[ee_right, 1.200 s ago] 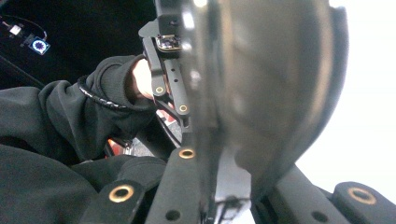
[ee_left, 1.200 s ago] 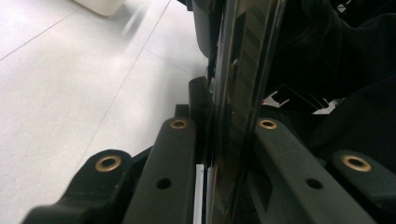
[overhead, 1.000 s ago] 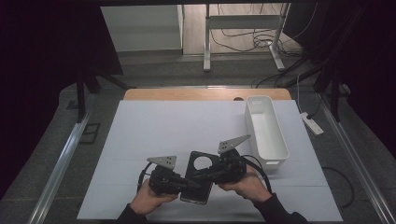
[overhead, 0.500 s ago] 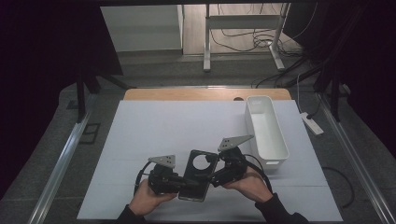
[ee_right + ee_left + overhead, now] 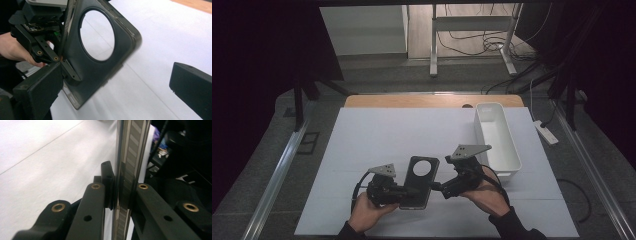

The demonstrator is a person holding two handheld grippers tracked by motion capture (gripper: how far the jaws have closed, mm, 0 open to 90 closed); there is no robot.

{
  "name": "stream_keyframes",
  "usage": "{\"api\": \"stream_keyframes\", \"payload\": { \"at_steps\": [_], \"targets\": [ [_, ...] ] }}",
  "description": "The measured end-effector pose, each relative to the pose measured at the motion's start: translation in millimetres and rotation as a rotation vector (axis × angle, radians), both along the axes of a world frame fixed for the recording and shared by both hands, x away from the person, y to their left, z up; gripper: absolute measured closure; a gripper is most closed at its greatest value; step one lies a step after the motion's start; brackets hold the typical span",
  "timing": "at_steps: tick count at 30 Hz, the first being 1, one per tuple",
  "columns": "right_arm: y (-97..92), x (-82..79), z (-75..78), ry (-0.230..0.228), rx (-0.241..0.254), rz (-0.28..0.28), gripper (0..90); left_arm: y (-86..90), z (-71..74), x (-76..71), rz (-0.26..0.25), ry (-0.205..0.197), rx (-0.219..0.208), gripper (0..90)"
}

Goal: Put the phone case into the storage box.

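Two grippers at the near edge of the white table cover (image 5: 377, 135), both by one black phone case (image 5: 420, 181) with a big round camera hole near its far end. Left gripper (image 5: 404, 192) is clamped on the case: in the left gripper view the case (image 5: 127, 170) stands edge-on between the two black jaws, pads pressing both faces. High view: the left gripper comes in from the case's left side near its lower end, left hand (image 5: 368, 212) around the gripper body, grey three-cornered plate on top. Case sits just above the cover at the near middle of the table, long axis running away from the person, slightly tilted. Right gripper (image 5: 437, 187) is just beside the case's right edge, released; its jaws have just been opening and stand wide. In the right gripper view the case (image 5: 100, 67) is ahead, close to the left jaw, with nothing pressed between the pads; the right jaw is well apart over bare cover. Left gripper (image 5: 41, 50) shows there too, gripping the case's edge. Right hand (image 5: 484, 192) holds its gripper, cable looping behind. White bin (image 5: 512, 150) at the right of the cover, well apart from the case, long side running away from the person. Wooden table edge (image 5: 377, 101) shows past the cover.
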State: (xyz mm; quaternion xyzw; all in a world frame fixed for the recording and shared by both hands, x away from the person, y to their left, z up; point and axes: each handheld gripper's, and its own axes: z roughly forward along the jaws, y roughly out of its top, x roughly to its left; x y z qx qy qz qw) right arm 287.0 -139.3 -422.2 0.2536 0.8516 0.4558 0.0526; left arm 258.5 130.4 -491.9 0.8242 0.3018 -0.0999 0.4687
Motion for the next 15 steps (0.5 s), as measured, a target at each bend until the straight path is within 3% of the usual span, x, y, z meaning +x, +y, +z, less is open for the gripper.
{"api": "stream_keyframes", "payload": {
  "at_steps": [3,8,15],
  "targets": [
    [-4.3,1.8,1.6,-0.021,-0.004,-0.024,0.0,1.7,0.0,0.3,0.036,0.003,0.023,84.8],
    [-7.9,4.0,2.9,-0.018,-0.008,-0.055,0.0,2.5,0.2,0.2,0.062,0.002,0.04,84.8],
    [-6.7,2.8,4.6,-0.027,-0.032,-0.081,0.0,-0.5,0.5,-0.9,0.062,0.007,0.058,84.8]
  ]
}}
